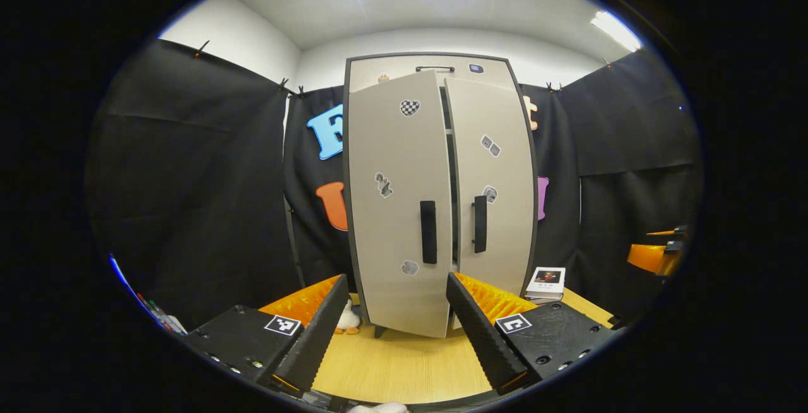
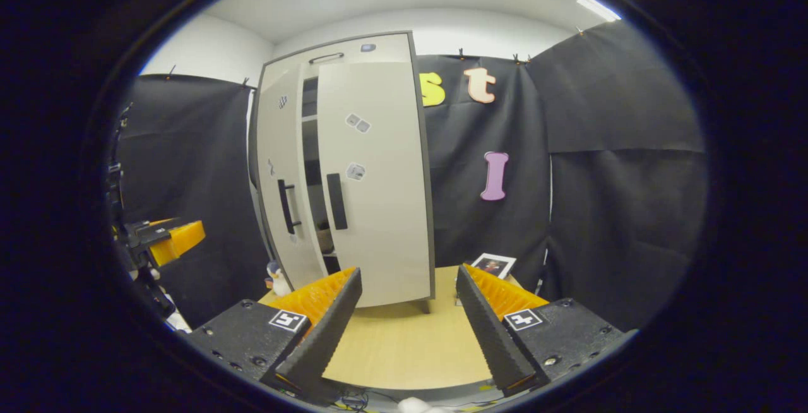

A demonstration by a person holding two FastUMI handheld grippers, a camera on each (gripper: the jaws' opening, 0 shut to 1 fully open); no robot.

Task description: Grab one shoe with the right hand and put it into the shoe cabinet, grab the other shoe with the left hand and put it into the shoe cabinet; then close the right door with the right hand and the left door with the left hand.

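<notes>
1. Ahead of the left gripper [image 1: 398, 312], in the left gripper view, the shoe cabinet [image 1: 439, 192] stands upright on the surface [image 1: 404, 362]. The fingers [image 1: 315, 331] are spread apart and hold nothing.
2. Directly beyond the gap between these fingers hangs the left door [image 1: 394, 204], not quite closed, its lower edge swung toward the camera. Its handle [image 1: 428, 232] runs vertically, above and slightly toward the right finger. The right door [image 1: 489, 185] sits further back, leaving a dark slit between the two.
3. Off to the far right of the same view, the other gripper [image 1: 656, 255] is well apart from the cabinet.
4. Ahead and to the left of the right gripper [image 2: 407, 312], in the right gripper view, the cabinet shows at an angle. These fingers [image 2: 486, 331] are likewise apart and empty.
5. Through the gap, shelves and a dim object low inside are visible; whether it is a shoe cannot be told.
6. Judgement: the left gripper is nearer and squarer to the left door; a forward push should close it.
</notes>
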